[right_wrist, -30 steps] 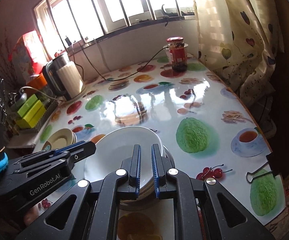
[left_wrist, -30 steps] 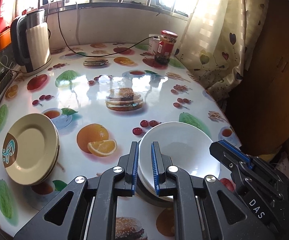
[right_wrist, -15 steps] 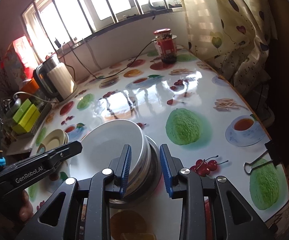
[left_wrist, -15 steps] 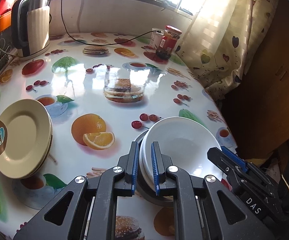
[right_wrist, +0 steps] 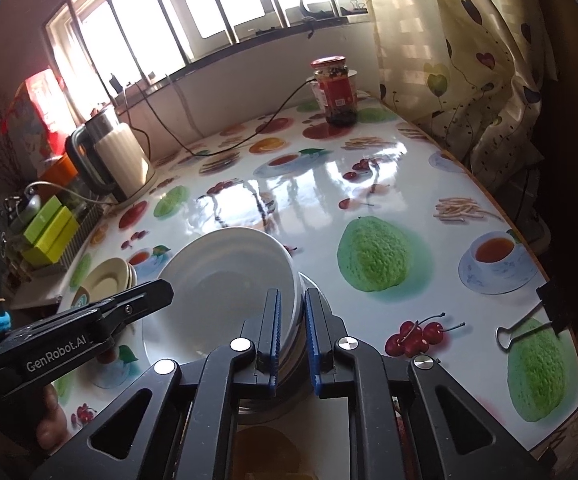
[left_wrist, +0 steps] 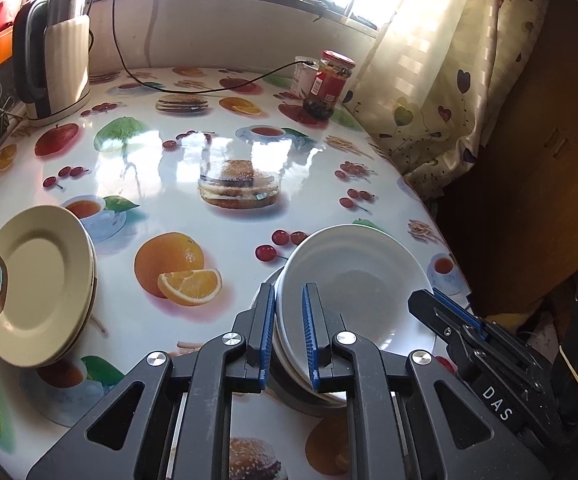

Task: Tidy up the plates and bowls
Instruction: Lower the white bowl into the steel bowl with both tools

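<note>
A stack of white bowls [left_wrist: 357, 280] sits on a metal bowl [left_wrist: 301, 396] near the table's front edge. The top white bowl is tilted. My left gripper [left_wrist: 288, 336] straddles the left rim of the white bowls, jaws closed on it. My right gripper [right_wrist: 293, 340] straddles the right rim of the same stack [right_wrist: 225, 292], its jaws slightly apart around the rim. A stack of cream plates [left_wrist: 37, 284] with a brown and blue mark lies at the left; it also shows in the right wrist view [right_wrist: 105, 280].
An electric kettle [left_wrist: 55, 52] with a black cord stands at the back left. A red-lidded jar [left_wrist: 329, 84] stands at the back right by the curtain [left_wrist: 449, 80]. A binder clip [right_wrist: 529, 320] grips the table's right edge. Green boxes [right_wrist: 49, 228] sit in a rack at left.
The right gripper opened half a second ago and has narrowed again around the bowl rim. The white bowl stack has tilted and shifted slightly. Both grippers rose a little.
</note>
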`<state>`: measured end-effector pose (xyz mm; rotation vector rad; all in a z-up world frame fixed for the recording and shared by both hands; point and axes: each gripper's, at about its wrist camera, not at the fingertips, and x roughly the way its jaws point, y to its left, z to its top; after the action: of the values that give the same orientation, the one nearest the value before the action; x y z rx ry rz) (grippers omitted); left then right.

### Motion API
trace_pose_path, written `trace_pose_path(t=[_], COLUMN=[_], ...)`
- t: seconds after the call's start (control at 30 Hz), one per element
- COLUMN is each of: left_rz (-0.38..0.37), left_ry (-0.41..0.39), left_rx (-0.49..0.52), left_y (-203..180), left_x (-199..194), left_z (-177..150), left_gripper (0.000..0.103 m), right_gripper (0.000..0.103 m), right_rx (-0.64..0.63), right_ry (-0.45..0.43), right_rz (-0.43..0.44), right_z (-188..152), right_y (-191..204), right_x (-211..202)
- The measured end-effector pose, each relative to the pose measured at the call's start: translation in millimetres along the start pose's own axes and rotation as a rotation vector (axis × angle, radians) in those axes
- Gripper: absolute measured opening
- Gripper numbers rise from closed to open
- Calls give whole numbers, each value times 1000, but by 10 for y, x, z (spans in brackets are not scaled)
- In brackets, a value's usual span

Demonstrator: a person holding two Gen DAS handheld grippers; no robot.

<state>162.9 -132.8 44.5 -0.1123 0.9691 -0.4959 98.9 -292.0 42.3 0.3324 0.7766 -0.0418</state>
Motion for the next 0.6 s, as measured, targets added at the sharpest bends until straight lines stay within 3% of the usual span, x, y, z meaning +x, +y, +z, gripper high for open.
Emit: trace_pose_path(t=[0.43, 0.6], left_rz=[2, 16], left_ry=[3, -3], left_rx=[-2, 3], left_y=[-4, -30], left_x=[-15, -41], left_z=[-21, -41], left_gripper=[14, 16], right_gripper=[13, 13], right_rx=[-23, -42], right_ry=[18, -37], right_rz=[-20, -38], right_z=[-4, 56], right_y=[41, 44], right_x=[1, -77])
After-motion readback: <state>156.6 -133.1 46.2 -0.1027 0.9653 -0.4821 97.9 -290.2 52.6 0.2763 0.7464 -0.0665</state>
